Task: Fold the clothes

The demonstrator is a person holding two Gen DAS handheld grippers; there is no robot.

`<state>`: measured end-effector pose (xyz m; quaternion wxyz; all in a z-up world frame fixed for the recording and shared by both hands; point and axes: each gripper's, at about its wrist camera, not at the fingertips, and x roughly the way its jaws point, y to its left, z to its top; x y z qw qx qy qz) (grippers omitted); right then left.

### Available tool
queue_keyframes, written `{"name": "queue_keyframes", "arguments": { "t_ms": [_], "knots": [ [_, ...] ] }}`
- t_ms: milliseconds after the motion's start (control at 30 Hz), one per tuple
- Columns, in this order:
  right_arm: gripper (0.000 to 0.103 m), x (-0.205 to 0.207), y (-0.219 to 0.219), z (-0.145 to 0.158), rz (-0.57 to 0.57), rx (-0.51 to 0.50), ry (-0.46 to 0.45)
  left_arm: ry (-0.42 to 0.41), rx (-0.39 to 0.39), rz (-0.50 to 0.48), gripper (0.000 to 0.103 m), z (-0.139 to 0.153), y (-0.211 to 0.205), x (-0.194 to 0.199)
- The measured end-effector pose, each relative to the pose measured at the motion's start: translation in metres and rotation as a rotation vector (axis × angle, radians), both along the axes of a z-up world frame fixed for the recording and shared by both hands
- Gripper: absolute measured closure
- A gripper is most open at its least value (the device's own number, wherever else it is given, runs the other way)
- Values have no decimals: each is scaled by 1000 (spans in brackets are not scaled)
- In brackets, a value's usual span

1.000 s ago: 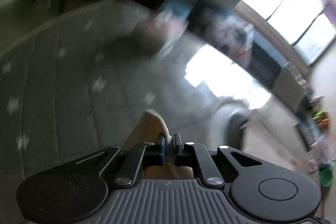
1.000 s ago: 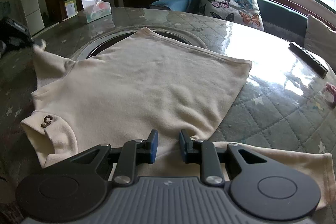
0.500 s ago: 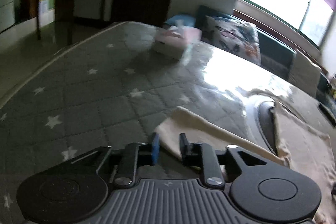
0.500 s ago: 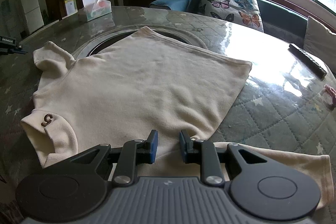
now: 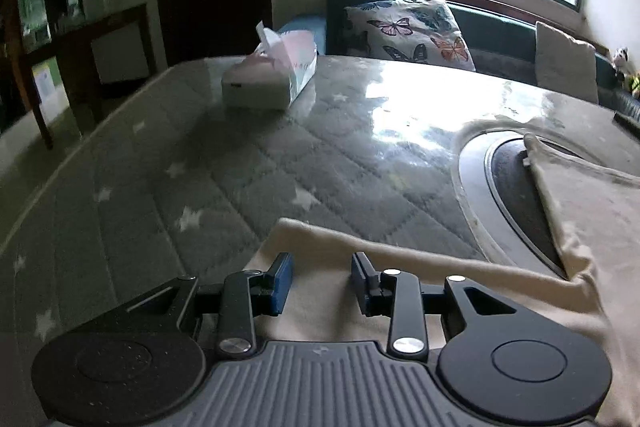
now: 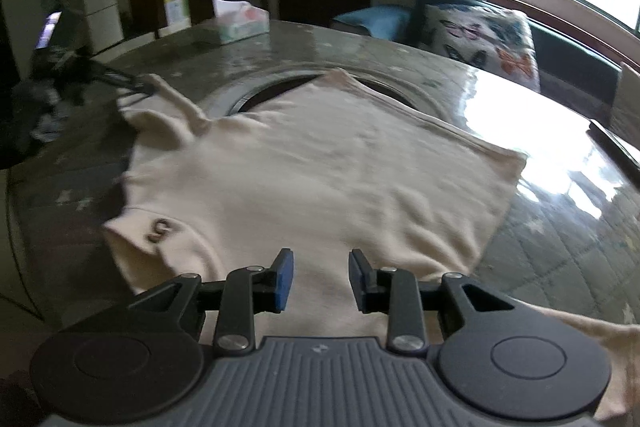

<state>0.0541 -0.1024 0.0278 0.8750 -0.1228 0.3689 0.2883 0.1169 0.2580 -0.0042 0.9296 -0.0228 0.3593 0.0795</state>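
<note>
A cream T-shirt lies spread flat on a round table with a grey star-patterned cover. Its collar, with a small "S" tag, points to the left. My right gripper is open and empty, just above the shirt's near sleeve. My left gripper is open and empty over the far sleeve. The left gripper also shows at the far left of the right wrist view, at that sleeve's tip.
A tissue box stands on the table's far side. A round inset ring lies partly under the shirt. A remote lies at the right edge. A sofa with a butterfly pillow stands behind.
My left gripper opened, let go of the sleeve and swung to level; the sleeve now lies on the table. My right gripper opened wider and tilted slightly over the near sleeve.
</note>
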Motion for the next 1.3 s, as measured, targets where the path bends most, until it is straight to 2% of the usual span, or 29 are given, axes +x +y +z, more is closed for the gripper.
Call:
{"name": "queue_keyframes", "arguments": {
  "t_ms": [267, 467, 567, 700, 767, 867, 1100, 1200, 1300],
  "knots": [
    [73, -9, 30, 3, 117, 23, 20, -14, 110, -41, 64, -3, -3, 26],
    [73, -8, 53, -4, 195, 45, 47, -33, 213, -81, 54, -6, -7, 36],
    [73, -10, 61, -10, 225, 29, 65, -37, 217, -74, 46, -7, -3, 35],
    [74, -16, 63, -9, 255, 16, 63, -19, 215, -27, 47, -3, -3, 33],
    [74, -17, 63, -4, 252, 21, 49, -26, 215, -37, 47, 2, -12, 26],
    [74, -15, 61, 2, 230, 41, 29, -42, 179, -83, 47, 12, -33, 10],
    [74, -16, 64, -3, 228, 24, 47, -49, 79, -300, 47, 22, -102, -26],
    [74, -23, 63, -4, 235, 26, 47, -50, 82, -376, 47, 18, -125, -39],
    [74, -27, 57, -3, 215, 38, 44, -45, 126, -425, 47, 8, -139, -53]
  ]
}}
